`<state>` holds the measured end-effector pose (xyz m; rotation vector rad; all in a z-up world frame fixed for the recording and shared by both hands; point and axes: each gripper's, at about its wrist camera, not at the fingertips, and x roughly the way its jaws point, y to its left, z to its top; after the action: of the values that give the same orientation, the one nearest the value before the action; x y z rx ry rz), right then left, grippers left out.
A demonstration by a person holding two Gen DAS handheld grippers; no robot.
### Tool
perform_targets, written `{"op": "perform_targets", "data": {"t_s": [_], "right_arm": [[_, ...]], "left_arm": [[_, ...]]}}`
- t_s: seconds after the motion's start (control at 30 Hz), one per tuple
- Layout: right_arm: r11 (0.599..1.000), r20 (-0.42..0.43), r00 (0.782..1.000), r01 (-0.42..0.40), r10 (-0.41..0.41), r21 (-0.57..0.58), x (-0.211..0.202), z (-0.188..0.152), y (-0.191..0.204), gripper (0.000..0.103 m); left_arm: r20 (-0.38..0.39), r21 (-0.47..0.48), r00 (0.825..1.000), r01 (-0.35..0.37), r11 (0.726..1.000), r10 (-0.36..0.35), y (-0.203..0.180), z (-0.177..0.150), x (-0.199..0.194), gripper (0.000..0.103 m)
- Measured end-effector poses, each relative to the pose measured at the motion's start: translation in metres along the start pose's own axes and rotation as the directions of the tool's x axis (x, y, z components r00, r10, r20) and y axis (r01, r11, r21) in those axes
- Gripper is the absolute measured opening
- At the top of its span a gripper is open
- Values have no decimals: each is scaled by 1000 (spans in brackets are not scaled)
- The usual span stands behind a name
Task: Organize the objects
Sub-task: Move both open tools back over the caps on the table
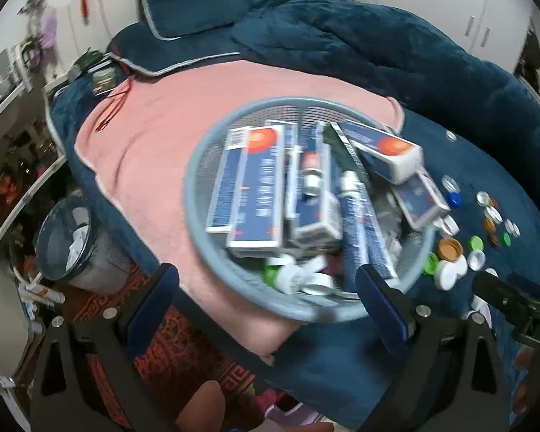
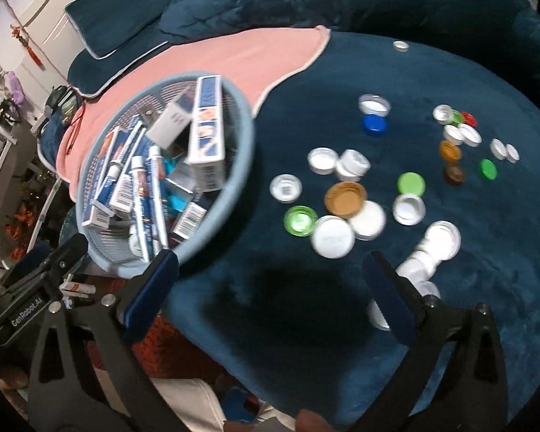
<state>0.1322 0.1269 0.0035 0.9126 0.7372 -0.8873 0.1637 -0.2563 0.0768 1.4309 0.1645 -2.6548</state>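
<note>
Blue velvet bedspread [image 2: 342, 324] carries scattered plastic bottle caps [image 2: 345, 199], ahead and slightly right of right gripper [image 2: 270, 288]; jaws wide, empty. Left gripper [image 1: 268, 295] jaws wide, empty, straddling near rim of round blue mesh basket [image 1: 198, 194]. Right hand nearer caps.

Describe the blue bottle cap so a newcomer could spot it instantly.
Start at the round grey-blue basket full of boxes, then look right to the caps scattered on the dark teal blanket. The blue cap sits near the far edge of that scatter, touching a white cap; it is the only blue one.
</note>
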Motion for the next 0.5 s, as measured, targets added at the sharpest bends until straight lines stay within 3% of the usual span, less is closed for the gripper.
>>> {"op": "perform_targets", "data": {"t_s": [0.5], "right_arm": [[996, 11, 998, 65, -66, 58, -26, -26, -77, 103]], "left_arm": [[-32, 182, 996, 88, 979, -83, -96, -15, 3, 99]]}}
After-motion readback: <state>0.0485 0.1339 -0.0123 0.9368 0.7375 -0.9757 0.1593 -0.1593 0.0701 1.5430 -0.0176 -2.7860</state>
